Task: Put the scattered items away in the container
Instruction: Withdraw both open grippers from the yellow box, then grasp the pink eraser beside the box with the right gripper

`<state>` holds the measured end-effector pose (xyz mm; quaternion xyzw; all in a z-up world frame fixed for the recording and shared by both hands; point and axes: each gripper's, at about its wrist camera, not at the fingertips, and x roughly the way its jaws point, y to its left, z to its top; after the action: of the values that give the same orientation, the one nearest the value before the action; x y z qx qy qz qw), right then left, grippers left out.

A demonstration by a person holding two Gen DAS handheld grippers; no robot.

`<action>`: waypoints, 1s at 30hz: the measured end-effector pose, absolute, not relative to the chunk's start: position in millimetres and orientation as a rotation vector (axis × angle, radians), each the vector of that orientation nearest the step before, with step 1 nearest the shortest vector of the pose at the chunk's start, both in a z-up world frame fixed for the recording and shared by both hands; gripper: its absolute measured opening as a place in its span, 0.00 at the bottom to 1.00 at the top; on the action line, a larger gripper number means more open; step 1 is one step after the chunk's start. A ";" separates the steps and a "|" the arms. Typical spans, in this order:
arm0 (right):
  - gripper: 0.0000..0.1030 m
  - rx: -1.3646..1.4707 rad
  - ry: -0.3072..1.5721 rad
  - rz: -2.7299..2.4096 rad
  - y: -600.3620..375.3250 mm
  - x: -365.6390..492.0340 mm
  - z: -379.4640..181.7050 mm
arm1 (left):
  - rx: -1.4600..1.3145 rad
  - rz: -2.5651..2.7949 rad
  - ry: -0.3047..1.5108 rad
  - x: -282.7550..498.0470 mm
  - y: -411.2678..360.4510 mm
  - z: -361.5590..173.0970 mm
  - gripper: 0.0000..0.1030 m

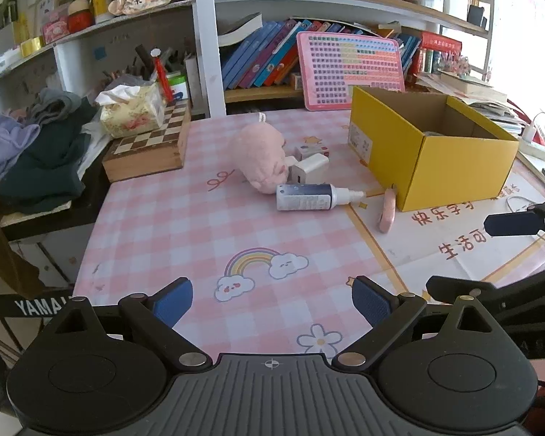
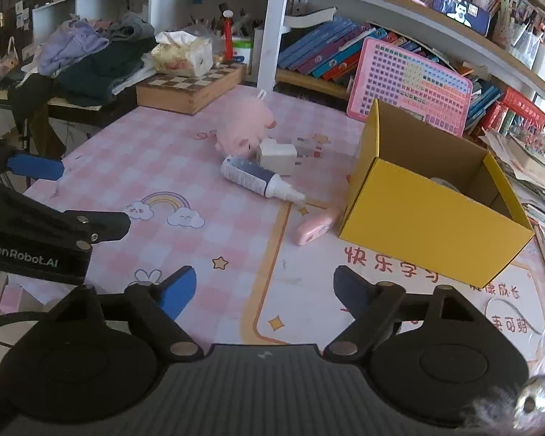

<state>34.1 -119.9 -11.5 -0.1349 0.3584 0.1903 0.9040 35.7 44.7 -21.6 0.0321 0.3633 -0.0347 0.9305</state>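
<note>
Both grippers, left gripper (image 1: 272, 303) and right gripper (image 2: 263, 290), gape empty; the round spray bottle (image 2: 258, 178) mid-table might roll if nudged.

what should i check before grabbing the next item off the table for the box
1. Right claw open, nothing between its pads: ok.
2. Left claw open and empty: ok.
3. Box open at the top, upright on the table: ok.
4. Pink case lies beside the box corner, nothing on top of it: ok.
5. Bottle lies flat, its base close against the charger and plush pig; a clean grip without nudging them: cannot tell.
6. Room left in the box: something lies at the bottom, mostly hidden by the wall: cannot tell.
</note>
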 end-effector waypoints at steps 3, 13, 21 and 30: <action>0.80 -0.267 0.753 0.388 -118.3 38.9 -13.4 | 0.073 -0.070 0.751 37.6 46.2 -23.9 0.94; 0.78 -0.264 0.773 0.382 -110.8 48.9 -18.7 | 0.078 -0.078 0.765 47.1 52.6 -29.9 0.93; 0.70 -0.252 0.792 0.376 -109.3 59.5 -22.3 | 0.084 -0.085 0.766 55.8 53.7 -33.2 0.92; 0.67 -0.246 0.807 0.369 -110.5 71.4 -25.6 | 0.075 -0.080 0.782 67.2 52.9 -37.2 0.92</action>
<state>71.4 -110.5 -25.6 -0.1186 0.3894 0.1781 0.8958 67.2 52.9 -37.2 0.0363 0.3807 -0.0392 0.9232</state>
